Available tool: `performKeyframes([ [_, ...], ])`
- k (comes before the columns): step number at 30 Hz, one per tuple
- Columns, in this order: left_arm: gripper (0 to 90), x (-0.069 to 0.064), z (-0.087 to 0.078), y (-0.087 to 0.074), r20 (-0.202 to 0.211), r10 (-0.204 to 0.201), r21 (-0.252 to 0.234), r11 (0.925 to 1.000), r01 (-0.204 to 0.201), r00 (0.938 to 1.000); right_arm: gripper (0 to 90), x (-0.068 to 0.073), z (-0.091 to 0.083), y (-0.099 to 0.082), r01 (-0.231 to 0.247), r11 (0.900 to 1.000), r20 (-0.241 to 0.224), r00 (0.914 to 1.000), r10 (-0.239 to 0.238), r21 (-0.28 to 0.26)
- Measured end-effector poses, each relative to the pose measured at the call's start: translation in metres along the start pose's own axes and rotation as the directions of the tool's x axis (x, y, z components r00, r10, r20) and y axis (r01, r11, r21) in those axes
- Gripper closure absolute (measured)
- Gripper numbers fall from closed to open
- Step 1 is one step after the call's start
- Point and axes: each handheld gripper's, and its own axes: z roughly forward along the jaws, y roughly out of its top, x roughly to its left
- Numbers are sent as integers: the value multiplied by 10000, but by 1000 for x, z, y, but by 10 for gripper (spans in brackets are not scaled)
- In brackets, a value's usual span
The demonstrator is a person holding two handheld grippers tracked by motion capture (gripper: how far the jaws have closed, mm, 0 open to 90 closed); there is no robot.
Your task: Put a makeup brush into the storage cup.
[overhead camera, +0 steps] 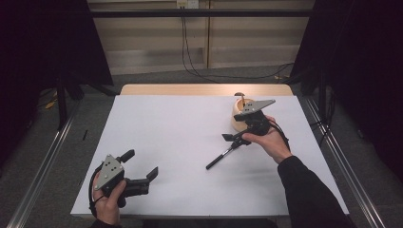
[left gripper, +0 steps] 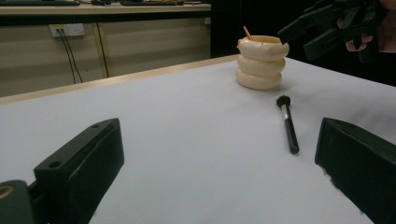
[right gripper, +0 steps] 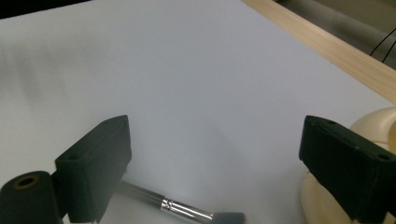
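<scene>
A black makeup brush lies flat on the white table sheet, its bristles toward the cream ribbed holder. A thin wooden stick stands in that holder. My right gripper hovers open just above the brush's bristle end, beside the holder. The brush's silver ferrule lies low between its jaws, which do not touch it. From the left gripper view the right gripper hangs over the holder's right side. My left gripper rests open near the front left, with nothing in it.
The white sheet covers a wooden table whose bare strip shows along the far edge. Metal rails run along both sides of the table. Cables hang down the wall behind it.
</scene>
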Motion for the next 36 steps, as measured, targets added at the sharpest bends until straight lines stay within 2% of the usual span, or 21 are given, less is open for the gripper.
performKeyframes([
  [6, 13, 0, 0, 0, -7, -6, -3, 10000, 6, 10000, 91, 0, 6, 1, 333, 9935, -568, 9980, -272, 1092],
  [9, 12, 0, 0, 0, -52, -4, 37, 10000, 4, 10000, 71, -2, 9, 1, 467, 9862, -733, 9967, -354, 1586],
  [10, 12, 0, 0, 0, -46, 6, 41, 10000, -6, 10000, 71, -1, 10, 2, 516, 9835, -610, 9973, -415, 1734],
  [11, 13, 0, 0, 0, 16, 28, 18, 10000, -28, 10000, 69, -2, 11, 1, 615, 9816, -814, 9956, -474, 1807],
  [13, 12, 0, 0, 0, -45, 5, 46, 10000, -5, 10000, 57, -1, 13, 1, 745, 9753, -701, 9957, -611, 2079],
  [14, 13, 0, 0, 0, -52, -22, 45, 10000, 22, 10000, 62, -1, 15, 1, 845, 9724, -882, 9939, -666, 2175],
  [19, 12, 0, 0, 0, -49, -20, 58, 10000, 20, 10000, 139, -5, 23, -2, 1074, 9482, -1241, 9896, -729, 2990],
  [21, 12, 0, 1, 0, -77, -22, 67, 10000, 23, 10000, 177, -6, 26, -4, 961, 9324, -1382, 9891, -504, 3483],
  [23, 13, 0, 1, 0, -73, -85, 48, 10000, 85, 9999, 229, -8, 28, -4, 1068, 9213, -1487, 9874, -541, 3739],
  [26, 13, 0, 1, 0, -45, -47, 51, 10000, 47, 10000, 270, -9, 32, -3, 1235, 9102, -1715, 9834, -589, 3953],
  [28, 12, 0, 1, 0, -33, -11, 64, 10000, 12, 10000, 318, -9, 36, -3, 1493, 8999, -1927, 9784, -746, 4098],
  [30, 12, 0, 1, -1, -42, -49, 77, 10000, 49, 10000, 328, -7, 40, -3, 1675, 8873, -2040, 9753, -853, 4297],
  [34, 12, 0, 1, -1, -27, -9, 79, 10000, 9, 10000, 365, -6, 47, -5, 2028, 8729, -2281, 9675, -1088, 4438],
  [36, 12, 0, 1, -1, -7, 18, 103, 9999, -18, 10000, 402, -5, 49, -6, 1964, 8667, -2188, 9702, -1041, 4585],
])
